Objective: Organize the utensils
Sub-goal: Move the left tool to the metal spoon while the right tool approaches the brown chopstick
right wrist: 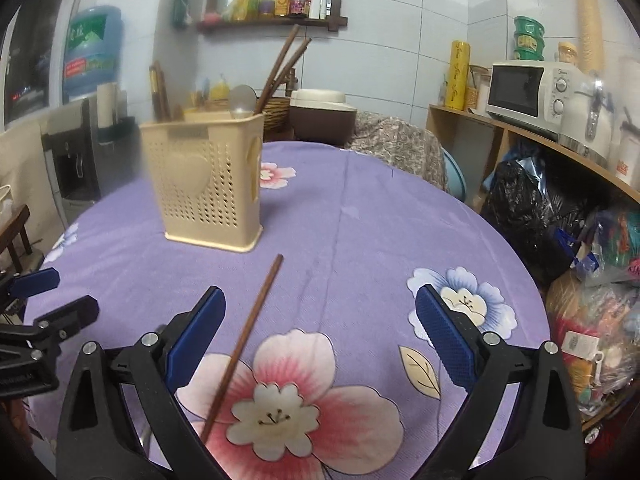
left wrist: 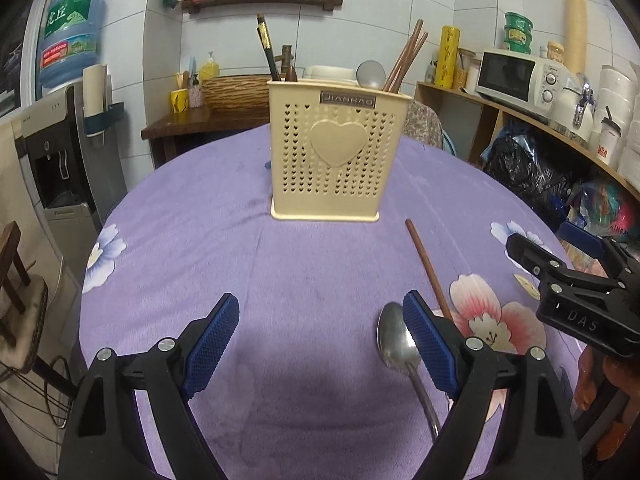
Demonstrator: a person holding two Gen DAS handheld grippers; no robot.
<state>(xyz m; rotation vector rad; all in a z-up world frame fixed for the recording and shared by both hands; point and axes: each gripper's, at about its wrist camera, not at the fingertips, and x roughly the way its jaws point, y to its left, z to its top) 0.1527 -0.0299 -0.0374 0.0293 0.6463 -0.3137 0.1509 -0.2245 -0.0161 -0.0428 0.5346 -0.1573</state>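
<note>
A cream perforated utensil holder [left wrist: 325,152] with a heart on its front stands on the purple floral tablecloth [left wrist: 280,264]; it also shows in the right wrist view [right wrist: 208,184]. It holds brown chopsticks [left wrist: 404,58], a metal spoon [left wrist: 370,74] and dark utensils [left wrist: 267,50]. A metal spoon [left wrist: 396,340] lies on the cloth beside the right finger of my open left gripper [left wrist: 320,322]. A single brown chopstick [right wrist: 244,344] lies between the fingers of my open right gripper [right wrist: 320,316], near the left one. It also shows in the left wrist view [left wrist: 428,270].
The right gripper's body [left wrist: 576,292] shows at the right of the left wrist view. A water dispenser [left wrist: 68,128] stands at left. A shelf with a microwave [left wrist: 516,76] and bags [right wrist: 532,208] lines the right. A rice cooker [right wrist: 322,114] and a covered chair [right wrist: 400,148] sit behind the table.
</note>
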